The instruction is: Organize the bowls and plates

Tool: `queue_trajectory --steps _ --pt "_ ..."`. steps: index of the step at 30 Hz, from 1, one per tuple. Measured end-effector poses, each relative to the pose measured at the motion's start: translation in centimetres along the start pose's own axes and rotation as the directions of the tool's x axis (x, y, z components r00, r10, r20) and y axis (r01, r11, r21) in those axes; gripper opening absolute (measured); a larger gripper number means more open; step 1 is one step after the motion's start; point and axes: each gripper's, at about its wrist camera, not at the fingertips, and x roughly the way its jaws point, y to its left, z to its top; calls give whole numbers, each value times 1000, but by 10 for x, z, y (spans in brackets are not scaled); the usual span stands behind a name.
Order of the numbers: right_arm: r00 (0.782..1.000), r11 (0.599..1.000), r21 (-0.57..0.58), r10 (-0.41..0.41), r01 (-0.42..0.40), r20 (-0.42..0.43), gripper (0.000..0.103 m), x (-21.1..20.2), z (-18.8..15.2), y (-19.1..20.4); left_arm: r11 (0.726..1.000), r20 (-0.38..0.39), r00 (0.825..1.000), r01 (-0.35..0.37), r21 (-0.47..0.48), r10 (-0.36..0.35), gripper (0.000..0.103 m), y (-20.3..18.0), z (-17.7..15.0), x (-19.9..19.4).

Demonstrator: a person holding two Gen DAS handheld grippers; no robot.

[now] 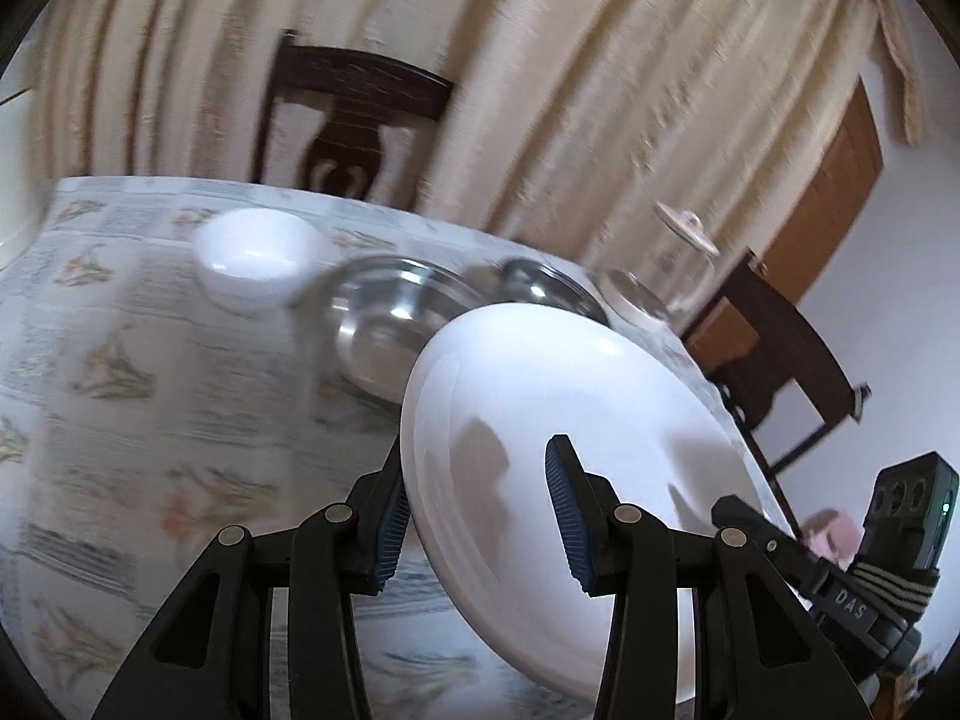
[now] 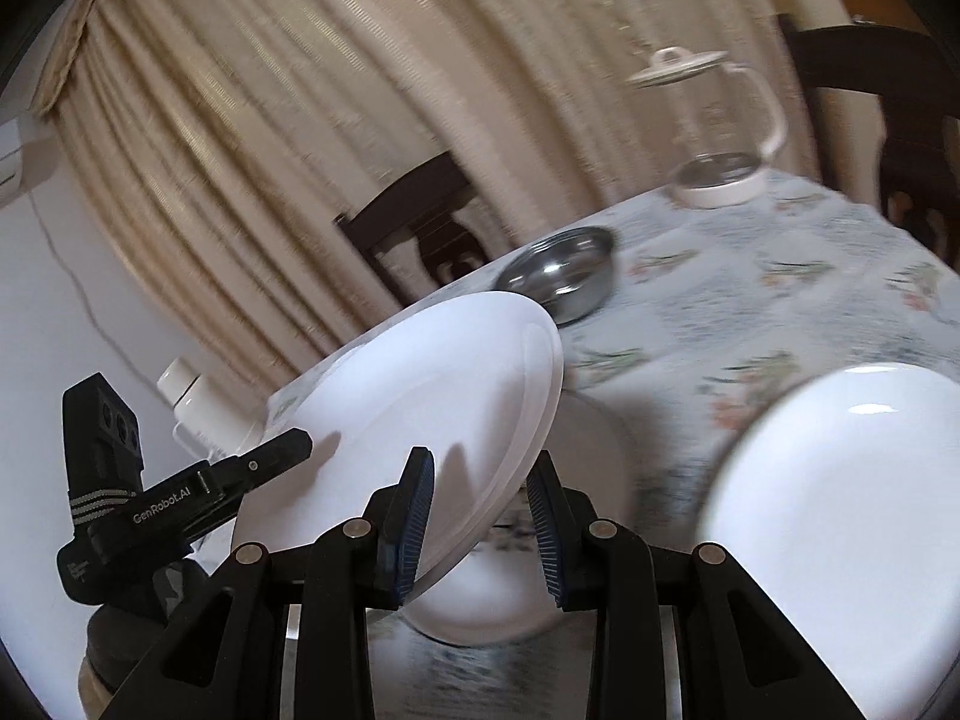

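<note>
1. We've got the round white ceramic plate [image 1: 576,420] tilted, its rim between both sets of jaws.
2. Left gripper [image 1: 480,516] and right gripper [image 2: 474,516]: clamped or not, can't tell.
3. A shiny steel bowl [image 2: 558,270] sits beyond the jaws.

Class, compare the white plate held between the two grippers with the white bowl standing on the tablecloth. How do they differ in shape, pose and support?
The white plate is broad and shallow; the white bowl is deep with tall sides. The plate is tilted steeply; the bowl stands upright. The plate has the left gripper and right gripper at opposite edges, lifted; the bowl rests alone on the tablecloth, untouched. Both are plain glossy white.
</note>
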Motion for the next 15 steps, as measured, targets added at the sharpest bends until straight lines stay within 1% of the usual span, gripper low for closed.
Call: queue_trajectory --steps 4,8,15 --pt "998 997 47 -56 55 29 35 -27 -4 -34 998 -37 998 45 43 -43 44 -35 -9 17" --pt "992 991 79 -109 104 57 34 -53 -7 -61 992 -83 993 95 87 -88 44 -71 -19 38" --pt "975 970 150 -207 193 85 34 -92 -14 -106 972 -183 970 187 141 -160 44 -129 -44 73"
